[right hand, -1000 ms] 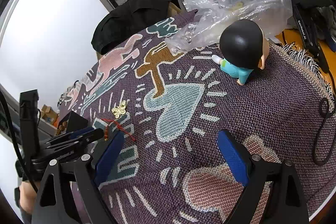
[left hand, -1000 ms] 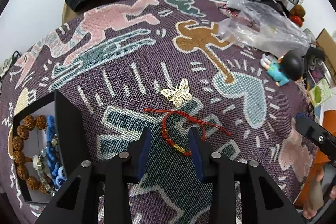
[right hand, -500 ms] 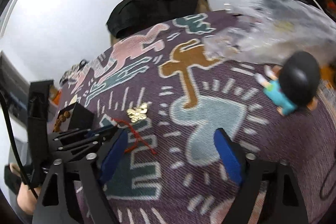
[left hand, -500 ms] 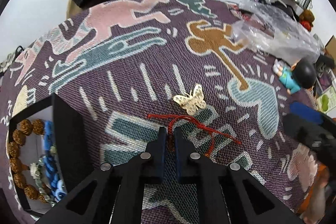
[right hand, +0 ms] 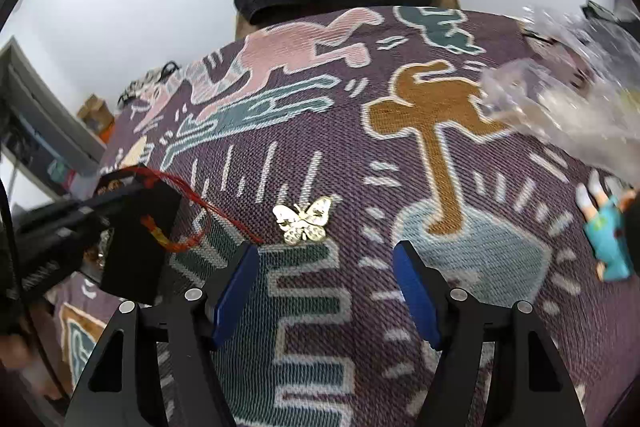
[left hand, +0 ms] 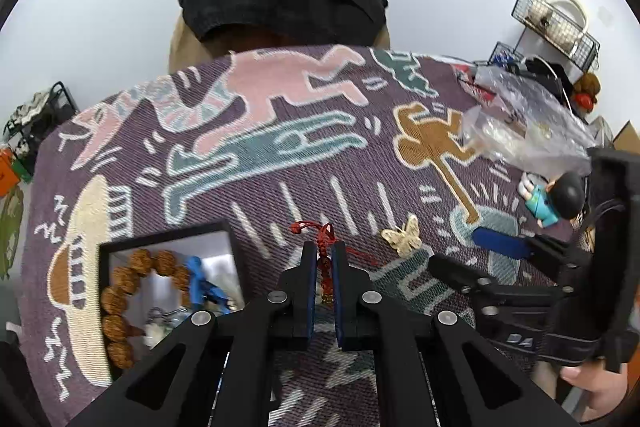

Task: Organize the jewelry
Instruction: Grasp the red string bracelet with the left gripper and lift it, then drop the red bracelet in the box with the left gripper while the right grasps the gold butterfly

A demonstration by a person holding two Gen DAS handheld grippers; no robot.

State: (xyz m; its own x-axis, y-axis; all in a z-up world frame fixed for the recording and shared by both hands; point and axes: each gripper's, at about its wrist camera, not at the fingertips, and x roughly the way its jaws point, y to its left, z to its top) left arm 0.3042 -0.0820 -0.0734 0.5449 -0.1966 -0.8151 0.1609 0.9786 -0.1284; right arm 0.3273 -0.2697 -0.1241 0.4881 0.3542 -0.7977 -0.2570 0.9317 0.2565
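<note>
Where left jaws pinch: red bracelet (left hand: 325, 267).

Patterned purple woven cloth (left hand: 280, 187) under gold butterfly (right hand: 304, 219), black jewelry box (left hand: 104, 255), crumpled plastic bag (left hand: 528, 123), toy figure (left hand: 556, 199).

Bright, even light; fisheye-warped edges, right side blurred.

Red cord bracelet (left hand: 325, 259) with a gold bead was pinched between the left fingers (left hand: 308, 279), loose ends trailing. Gold filigree butterfly (right hand: 304, 219) lay flat on the worktop, apart from the bracelet. Black tray (left hand: 105, 251) held brown bead bracelet (left hand: 120, 303) and blue beads (left hand: 200, 283).
</note>
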